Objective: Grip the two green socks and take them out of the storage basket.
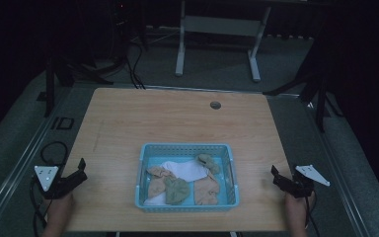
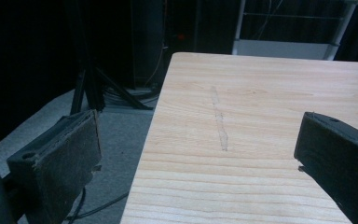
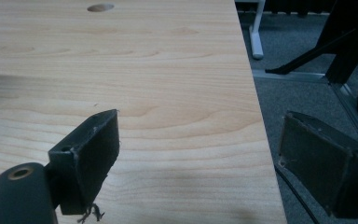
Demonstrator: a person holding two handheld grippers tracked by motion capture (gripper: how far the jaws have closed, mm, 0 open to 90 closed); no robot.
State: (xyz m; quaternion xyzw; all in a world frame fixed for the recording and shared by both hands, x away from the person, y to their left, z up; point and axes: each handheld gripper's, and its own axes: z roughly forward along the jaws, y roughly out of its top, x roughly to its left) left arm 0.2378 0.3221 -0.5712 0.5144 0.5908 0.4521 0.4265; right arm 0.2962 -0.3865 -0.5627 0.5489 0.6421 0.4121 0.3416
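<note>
Crumpled socks lie heaped inside the blue basket: light, limp, best pinched at a raised fold. Left gripper and right gripper flank the basket, both spread, empty.

The room is dark. A light wooden table stands on a grey floor. The table has a small round hole near its far edge. Behind it stands a white frame with two legs. Black stands and black cables sit on the floor.
</note>
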